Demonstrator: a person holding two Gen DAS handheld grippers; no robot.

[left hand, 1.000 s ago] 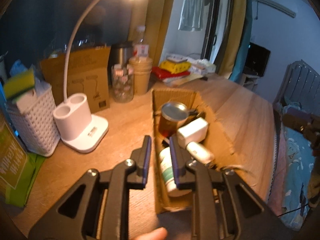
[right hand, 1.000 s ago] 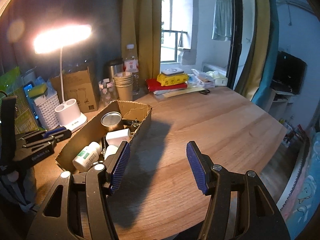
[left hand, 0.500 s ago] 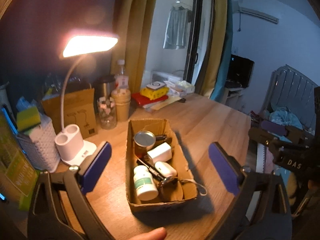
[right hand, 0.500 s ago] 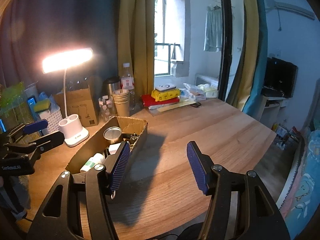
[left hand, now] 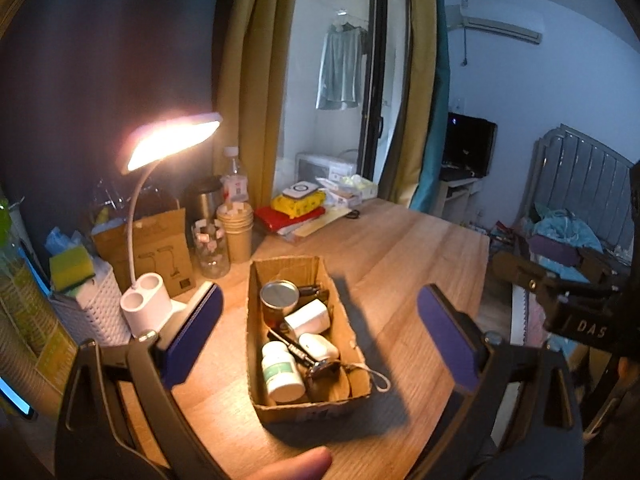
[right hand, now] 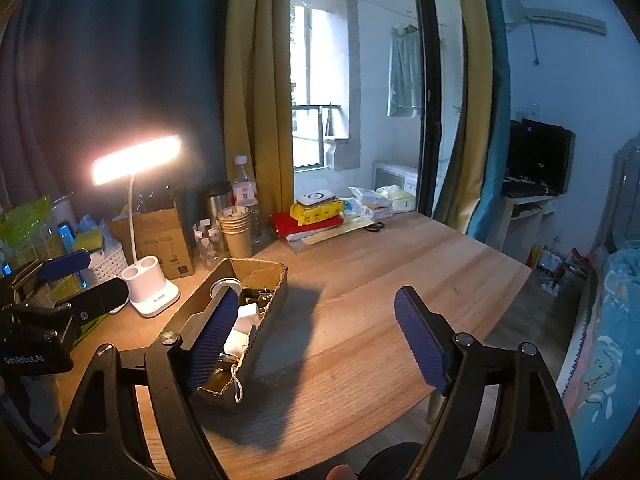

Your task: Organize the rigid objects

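Your left gripper (left hand: 320,336) hangs above the cardboard box (left hand: 308,408), jaws spread wide, holding nothing. Your right gripper (right hand: 316,336) is likewise spread and empty, over bare table (right hand: 380,300) just beside the box.

Contents, near to far: pill bottle (left hand: 282,372), white case (left hand: 318,346), white charger (left hand: 308,318), tin can (left hand: 279,297), all packed touching, with dark small items between.

Risks, in my judgement: closing on the bottle may snag the loose cord (left hand: 376,376) or drag neighbours out. The light box could shift or tip. Beyond, the lamp (left hand: 148,308) and paper cups (left hand: 236,236) stand near enough for a careless swing.
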